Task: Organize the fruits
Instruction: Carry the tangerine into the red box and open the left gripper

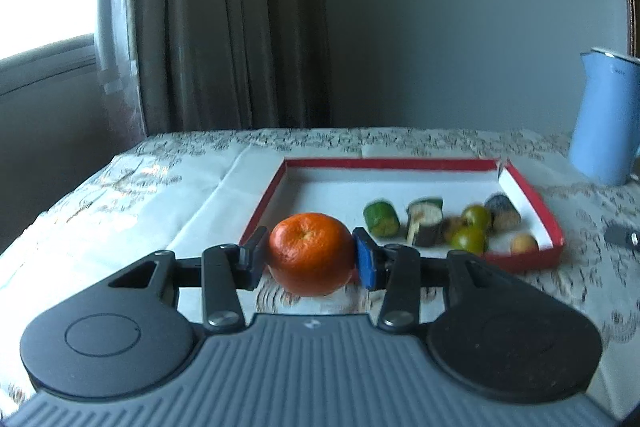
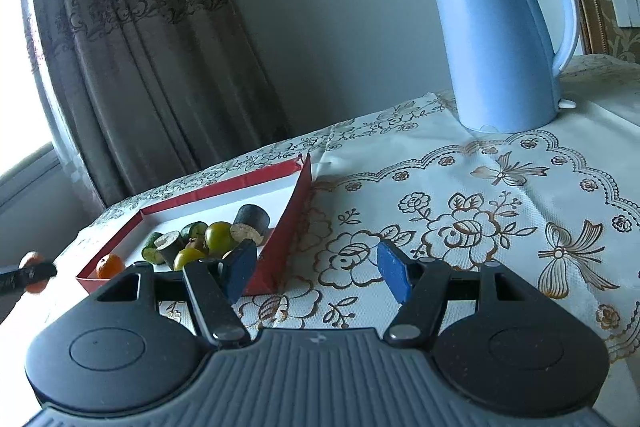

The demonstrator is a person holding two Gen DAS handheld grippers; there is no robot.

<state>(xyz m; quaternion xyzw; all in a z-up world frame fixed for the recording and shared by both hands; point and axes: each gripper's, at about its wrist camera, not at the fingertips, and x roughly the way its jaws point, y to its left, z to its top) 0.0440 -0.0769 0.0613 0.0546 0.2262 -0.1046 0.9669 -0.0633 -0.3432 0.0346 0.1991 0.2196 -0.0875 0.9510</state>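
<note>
An orange mandarin (image 1: 310, 253) hangs above the tablecloth in front of the red-rimmed tray (image 1: 384, 163), with my left gripper (image 1: 311, 259) shut on it from both sides. The tray's right half holds green cylinder pieces (image 1: 381, 219), dark cylinder pieces (image 1: 425, 223), round green fruits (image 1: 476, 217) and a small tan fruit (image 1: 524, 243). In the right wrist view my right gripper (image 2: 316, 271) stands open over the cloth beside the tray's right wall (image 2: 288, 227), with nothing between its fingers. A small orange fruit (image 2: 109, 265) lies in the tray's near left corner.
A blue electric kettle (image 2: 500, 39) stands on the floral tablecloth (image 2: 460, 219) to the right behind the tray. A dark object (image 1: 622, 237) lies at the right edge of the left wrist view. Curtains (image 1: 224, 19) and a grey wall are behind the table.
</note>
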